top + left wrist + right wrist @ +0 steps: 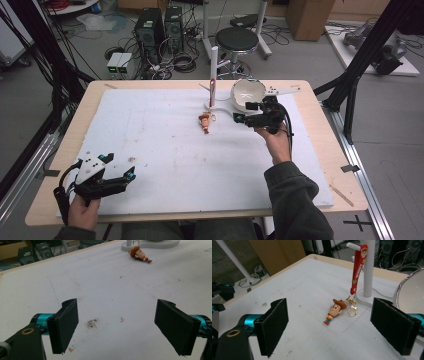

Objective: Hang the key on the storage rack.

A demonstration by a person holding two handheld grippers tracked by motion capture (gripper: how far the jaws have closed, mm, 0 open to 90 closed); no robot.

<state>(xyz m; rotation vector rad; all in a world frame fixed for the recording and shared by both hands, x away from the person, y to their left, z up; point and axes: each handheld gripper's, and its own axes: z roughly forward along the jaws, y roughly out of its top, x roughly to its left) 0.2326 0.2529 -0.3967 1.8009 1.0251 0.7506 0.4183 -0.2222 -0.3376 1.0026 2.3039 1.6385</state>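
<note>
One cowboy keychain figure (335, 310) lies flat beside the white stand (369, 270), hat toward the stand, feet away. Right gripper (339, 325) hovers near, jaws apart and empty; left gripper (120, 326) likewise.

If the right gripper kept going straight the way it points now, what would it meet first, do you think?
Most likely the cowboy figure lying on the white mat, roughly centred between the open fingers; depth is hard to judge.

The high view is looking forward and down over the whole table (320, 165). The left gripper view is sitting low at the near-left corner, facing far-right; the right gripper view is hovering close by, both catching the cowboy keychain (139, 255) (335, 310).
</note>
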